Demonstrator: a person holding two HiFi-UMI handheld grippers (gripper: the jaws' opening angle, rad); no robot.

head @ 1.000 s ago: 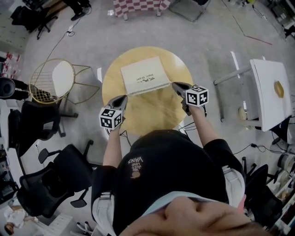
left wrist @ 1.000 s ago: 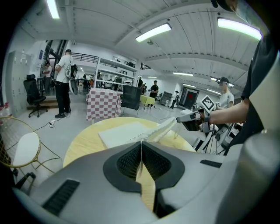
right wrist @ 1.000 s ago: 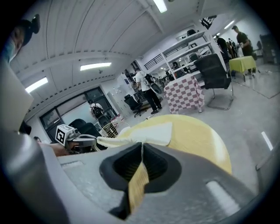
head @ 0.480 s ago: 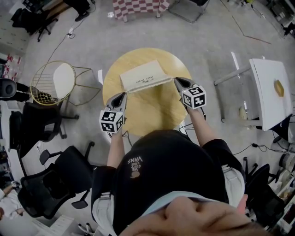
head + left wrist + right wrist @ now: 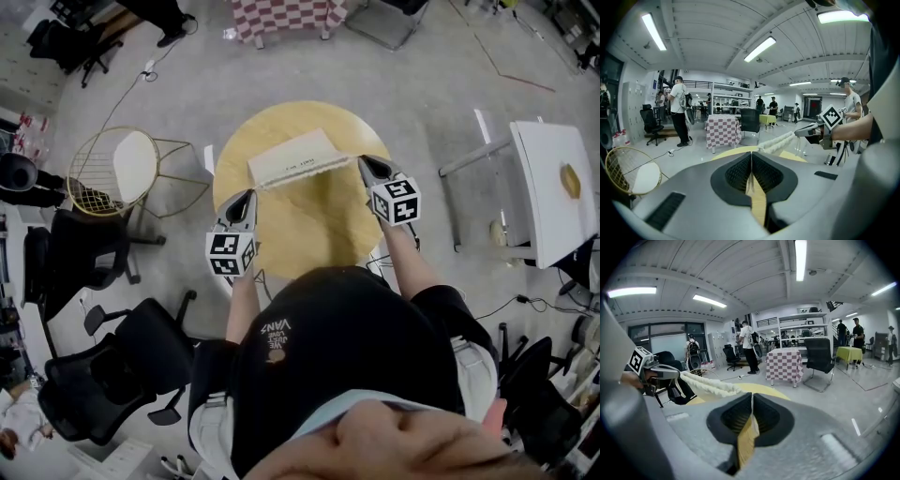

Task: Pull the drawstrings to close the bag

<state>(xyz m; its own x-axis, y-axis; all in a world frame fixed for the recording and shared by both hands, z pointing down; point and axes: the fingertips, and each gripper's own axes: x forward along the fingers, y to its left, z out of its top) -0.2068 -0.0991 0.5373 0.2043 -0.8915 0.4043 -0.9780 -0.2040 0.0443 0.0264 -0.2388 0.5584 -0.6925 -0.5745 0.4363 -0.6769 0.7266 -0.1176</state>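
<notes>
A cream drawstring bag lies on the round yellow table, its near edge raised and bunched. My left gripper is at the bag's near left corner and my right gripper at its near right corner. In the left gripper view my jaws are shut with a thin pale drawstring pinched between the pads, and the gathered bag mouth runs across to the right gripper. In the right gripper view my jaws are shut on a thin string, with the ruffled mouth stretching to the left gripper.
A wire chair with a white seat stands left of the table, with black office chairs nearer me. A white table is at the right and a checkered one beyond. People stand in the room's background.
The bag's near edge has lifted and gathered, so the bag looks shorter front to back. Both grippers have shifted slightly away from me while staying shut.
</notes>
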